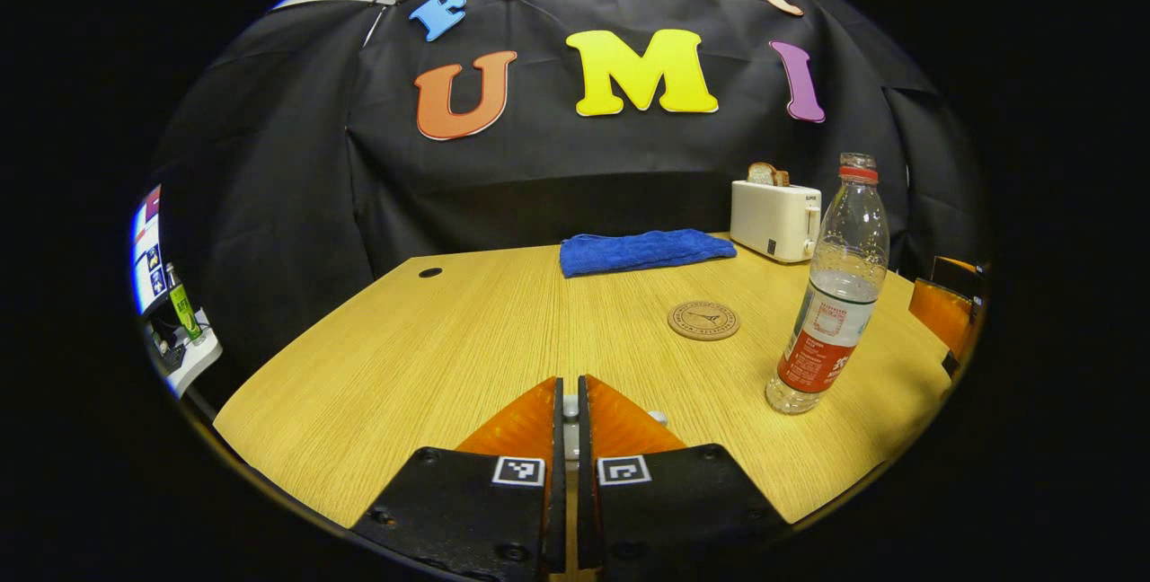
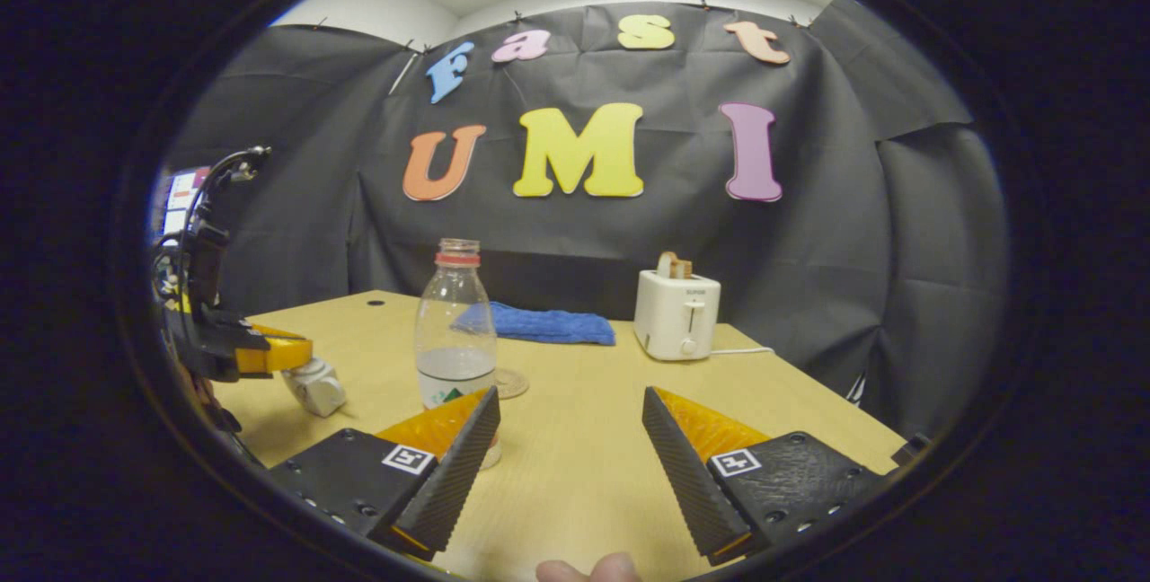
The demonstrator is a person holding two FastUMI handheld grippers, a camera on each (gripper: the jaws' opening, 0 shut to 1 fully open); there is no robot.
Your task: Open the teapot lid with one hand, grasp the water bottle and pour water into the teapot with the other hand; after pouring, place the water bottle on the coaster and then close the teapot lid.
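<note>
The water bottle (image 1: 831,295) is standing uncapped toward the table's (image 1: 431,357) right edge, with bare wood stretching leftward. The coaster (image 1: 703,321) is lying just beside it, toward the far edge. The left hand-held gripper (image 1: 564,425) is pinching something small and pale, its fingers nearly together. The right hand-held gripper (image 2: 570,438) is hovering with fingers wide apart, the bottle just beyond its left finger.
</note>
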